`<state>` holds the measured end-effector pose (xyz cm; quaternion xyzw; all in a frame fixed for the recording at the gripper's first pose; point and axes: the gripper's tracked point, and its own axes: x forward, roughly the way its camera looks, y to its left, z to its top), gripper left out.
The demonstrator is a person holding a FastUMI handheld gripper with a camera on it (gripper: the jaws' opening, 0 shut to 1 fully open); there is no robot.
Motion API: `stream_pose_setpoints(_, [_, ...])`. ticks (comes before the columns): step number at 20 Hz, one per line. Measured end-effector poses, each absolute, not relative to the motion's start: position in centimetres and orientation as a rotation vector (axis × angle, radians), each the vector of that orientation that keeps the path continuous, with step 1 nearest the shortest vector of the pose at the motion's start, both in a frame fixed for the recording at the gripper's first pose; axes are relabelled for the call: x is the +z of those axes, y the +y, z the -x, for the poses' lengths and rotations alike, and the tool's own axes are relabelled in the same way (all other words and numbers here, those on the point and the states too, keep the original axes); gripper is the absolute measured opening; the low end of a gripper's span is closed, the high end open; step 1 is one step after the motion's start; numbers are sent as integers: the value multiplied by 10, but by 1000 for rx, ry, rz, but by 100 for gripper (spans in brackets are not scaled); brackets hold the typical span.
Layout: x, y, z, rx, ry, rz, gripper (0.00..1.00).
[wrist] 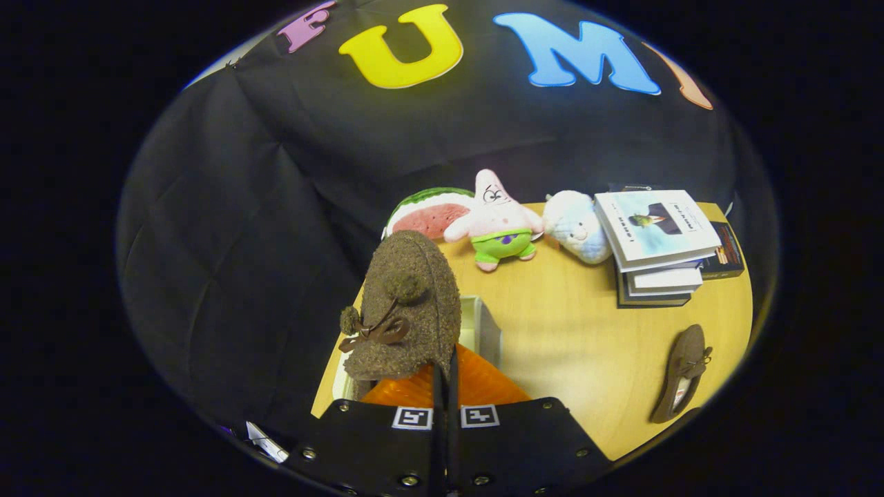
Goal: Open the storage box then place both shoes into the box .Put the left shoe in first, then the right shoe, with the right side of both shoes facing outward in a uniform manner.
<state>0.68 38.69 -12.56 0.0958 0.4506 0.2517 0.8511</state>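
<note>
Pinching the brown fuzzy shoe between closed fingers, the gripper holds it above the white storage box, likely for lowering inside first, while the 2nd shoe waits on the wooden table.

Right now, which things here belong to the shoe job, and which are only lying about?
Job: held shoe, pinched in the shut fingers; box under it; second shoe on the table.
Lying about: watermelon toy, pink star toy, white plush, books.

Brown fuzzy shoe; orange ribbed lid; pink starfish plush.
</note>
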Motion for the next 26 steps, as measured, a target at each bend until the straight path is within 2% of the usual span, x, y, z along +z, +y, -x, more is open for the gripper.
stream_pose_setpoints(10, [-246,460,17,436,1205,-90,1])
stream_pose_setpoints(22, [-328,485,18,342,1282,83,1])
stream_pose_setpoints(26, [-335,490,18,394,1286,127,3])
